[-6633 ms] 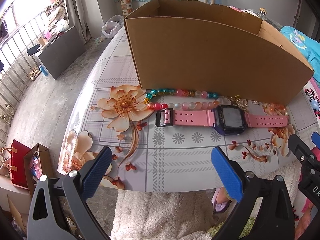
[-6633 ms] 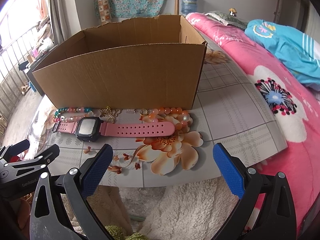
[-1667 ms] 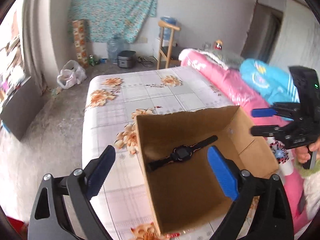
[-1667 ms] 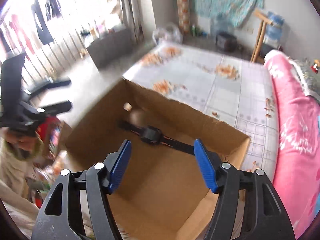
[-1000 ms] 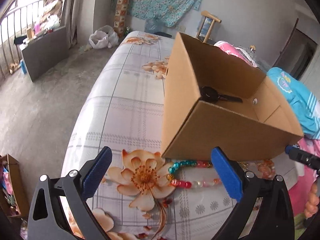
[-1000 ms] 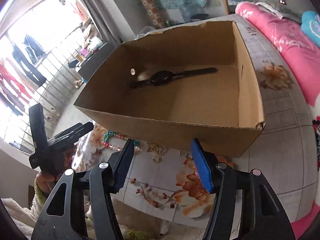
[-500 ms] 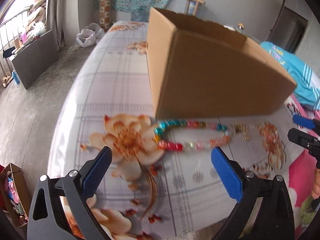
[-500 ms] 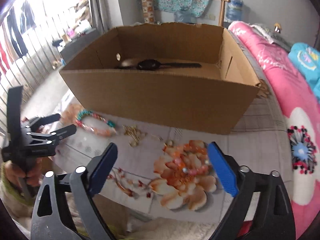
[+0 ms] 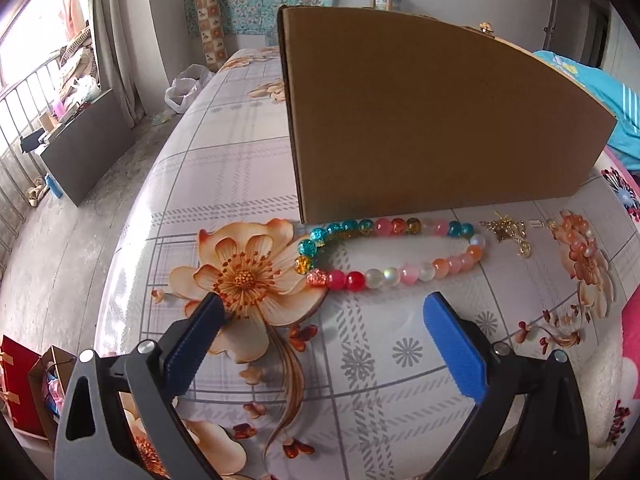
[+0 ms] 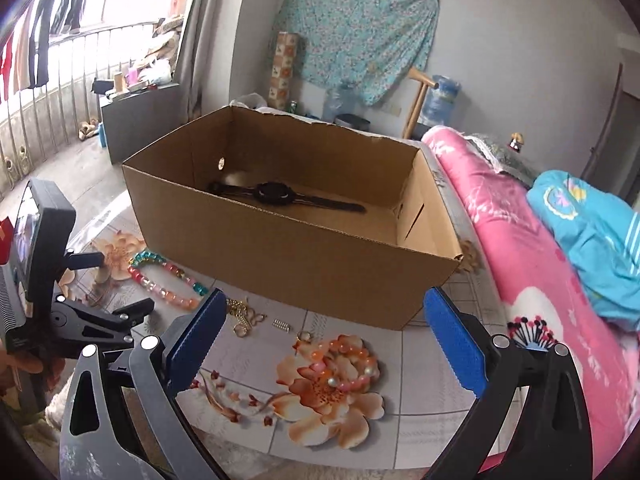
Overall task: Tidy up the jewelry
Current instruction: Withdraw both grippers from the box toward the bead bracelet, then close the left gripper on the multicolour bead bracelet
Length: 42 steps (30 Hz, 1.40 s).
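The desk (image 9: 224,168), under a glossy flower-print cloth, fills most of both views, with a pink-quilted bed (image 10: 532,280) along its right side. On the desk stands an open cardboard box (image 10: 304,264), the collecting place for the jewelry. A watch (image 10: 276,194) lies flat on the box floor toward its far left, so that part of the sorting looks done.

The remaining pieces lie in a row on the cloth just in front of the box's near wall, within easy reach of both hands. At the left is a multicoloured bead bracelet (image 9: 390,252), spread as a long loop almost against the cardboard. Right of it sits a small tangle of gold chain (image 9: 510,234), then a tiny silver spring-like piece (image 10: 281,325) and a small ring (image 10: 304,336). Nearest the right hand, a bracelet of orange and pearl beads (image 10: 340,368) rests on a printed flower, hard to pick out from the pattern.

The left claw (image 9: 322,346) hovers wide open and empty just short of the multicoloured bracelet, probably lining up on it. The right claw (image 10: 322,344) has just been opening, stands wide with nothing between its pads, and hangs above the orange bracelet.
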Tool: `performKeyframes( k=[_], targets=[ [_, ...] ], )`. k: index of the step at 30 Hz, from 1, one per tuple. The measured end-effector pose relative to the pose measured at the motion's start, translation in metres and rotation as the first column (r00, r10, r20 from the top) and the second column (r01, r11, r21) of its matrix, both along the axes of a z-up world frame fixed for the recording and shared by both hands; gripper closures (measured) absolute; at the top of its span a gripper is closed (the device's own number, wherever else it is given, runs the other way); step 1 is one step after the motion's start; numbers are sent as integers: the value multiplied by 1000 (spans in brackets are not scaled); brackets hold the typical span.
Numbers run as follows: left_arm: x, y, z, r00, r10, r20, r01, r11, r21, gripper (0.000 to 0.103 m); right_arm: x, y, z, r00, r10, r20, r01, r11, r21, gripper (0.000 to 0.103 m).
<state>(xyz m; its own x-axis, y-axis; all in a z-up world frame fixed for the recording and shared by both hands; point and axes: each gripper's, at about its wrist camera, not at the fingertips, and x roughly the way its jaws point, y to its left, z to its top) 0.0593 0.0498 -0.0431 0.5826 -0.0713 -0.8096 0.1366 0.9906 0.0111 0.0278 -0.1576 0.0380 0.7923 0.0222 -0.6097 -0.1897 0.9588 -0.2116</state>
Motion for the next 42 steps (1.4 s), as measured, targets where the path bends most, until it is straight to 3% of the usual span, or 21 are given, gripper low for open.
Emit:
performKeyframes(
  k=[8, 12, 14, 16, 25, 31, 37, 42],
  targets=[
    [2, 1, 1, 1000, -4, 10, 4, 1000, 7, 5, 12, -2, 2, 997, -43, 66, 38, 997, 64, 8],
    [2, 6, 6, 1000, 20, 9, -20, 1000, 16, 5, 16, -7, -1, 1000, -4, 9, 3, 987, 158, 8],
    [2, 16, 15, 998, 42, 41, -39, 998, -54, 5, 17, -8, -2, 1000, 7, -15, -4, 982, 190, 8],
    [8, 21, 20, 997, 58, 52, -54, 996, -76, 5, 18, -7, -8, 999, 25, -48, -14, 976, 217, 8],
    [24, -3, 5, 998, 4, 66, -11, 995, 101, 15, 16, 8, -22, 988, 71, -140, -29, 957, 287, 12],
    [2, -2, 5, 998, -38, 48, 33, 994, 107, 15, 14, 6, -25, 986, 70, -148, -23, 955, 297, 16],
    [-15, 4, 6, 998, -51, 37, 49, 998, 47, 36, 16, 4, -31, 978, 90, -189, -20, 939, 344, 22],
    [-35, -3, 5, 995, -84, 61, 83, 996, 19, 67, 15, 5, -35, 964, 134, -230, -27, 910, 414, 29]
  ],
)
